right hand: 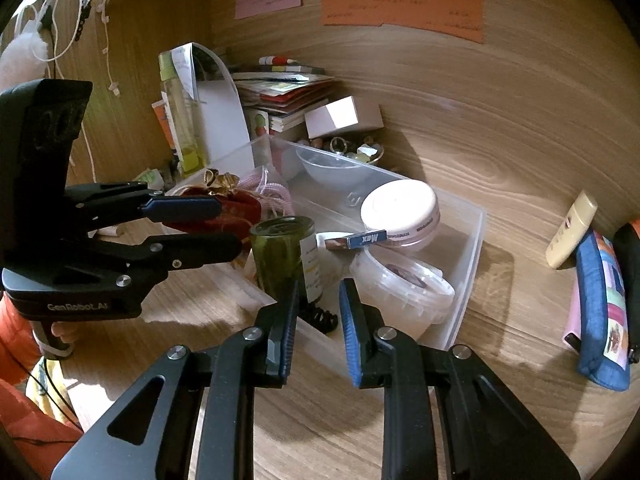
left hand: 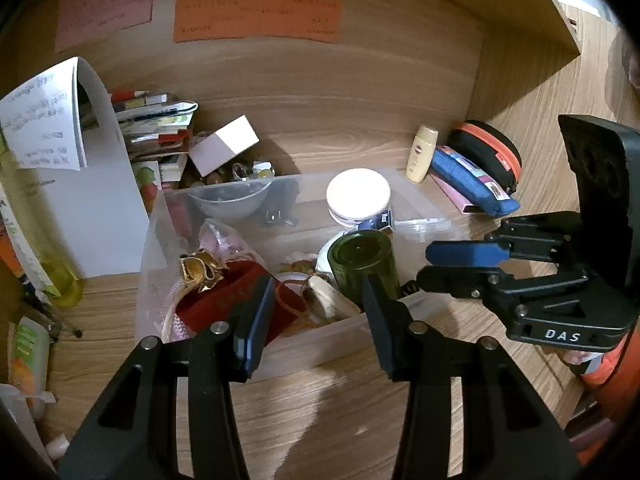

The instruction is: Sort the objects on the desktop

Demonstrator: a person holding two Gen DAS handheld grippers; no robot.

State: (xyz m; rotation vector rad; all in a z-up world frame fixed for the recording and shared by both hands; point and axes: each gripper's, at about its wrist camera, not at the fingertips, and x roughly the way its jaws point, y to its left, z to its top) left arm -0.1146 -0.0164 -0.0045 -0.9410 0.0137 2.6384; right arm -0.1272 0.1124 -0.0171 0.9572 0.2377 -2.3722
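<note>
Clear bin holds a green jar and white tub; both hand-held grippers spread, empty.

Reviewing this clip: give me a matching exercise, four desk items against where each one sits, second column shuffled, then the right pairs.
Items:
1. green jar
2. cream bottle
3. blue pencil case
4. white box

Places:
A. leaning on the back wall
B. standing in the clear bin
C. propped by the book stack
D. lying on the desk outside the bin

Pairs: 1-B, 2-A, 3-D, 4-C
</note>
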